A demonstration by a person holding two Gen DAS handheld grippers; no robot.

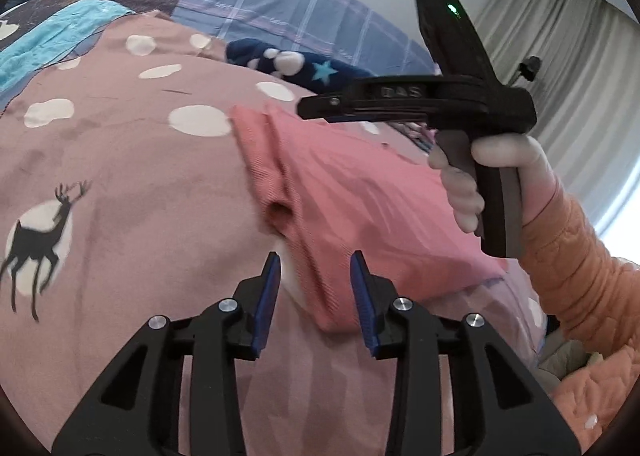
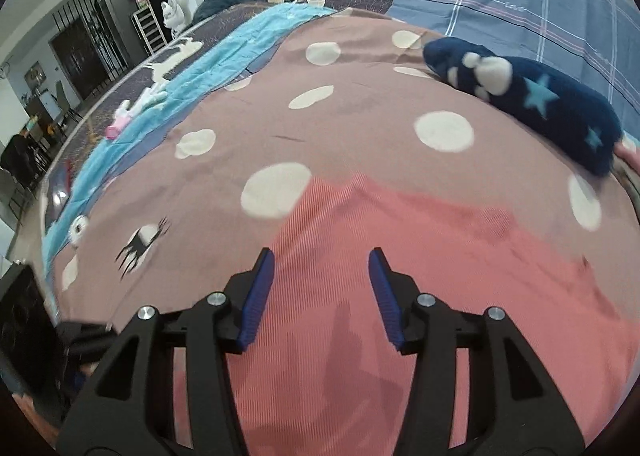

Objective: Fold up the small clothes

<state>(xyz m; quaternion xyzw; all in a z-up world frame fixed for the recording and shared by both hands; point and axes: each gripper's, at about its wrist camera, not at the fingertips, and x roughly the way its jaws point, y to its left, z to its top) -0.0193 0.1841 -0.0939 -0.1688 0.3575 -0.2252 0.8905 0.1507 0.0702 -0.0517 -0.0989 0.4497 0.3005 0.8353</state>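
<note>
A salmon-pink ribbed garment (image 1: 352, 192) lies on the dusty-pink bedspread (image 1: 132, 160) with white dots and a deer print, folded over on itself so that a thick fold line runs diagonally across it. The left gripper (image 1: 316, 268) hovers just above the near corner of the garment, its blue-padded jaws partly apart with nothing pinched between them — the cloth edge sits below the gap. The right gripper (image 2: 322, 264) hangs over the broad flat part of the same garment, jaws moderately wide and empty. In the left wrist view, a hand (image 1: 496, 172) in a peach quilted sleeve (image 1: 568, 264) grips the handle of that right tool above the cloth. Farther back lies a rolled navy fleece piece (image 2: 532, 96) with stars — well apart from the garment.
</note>
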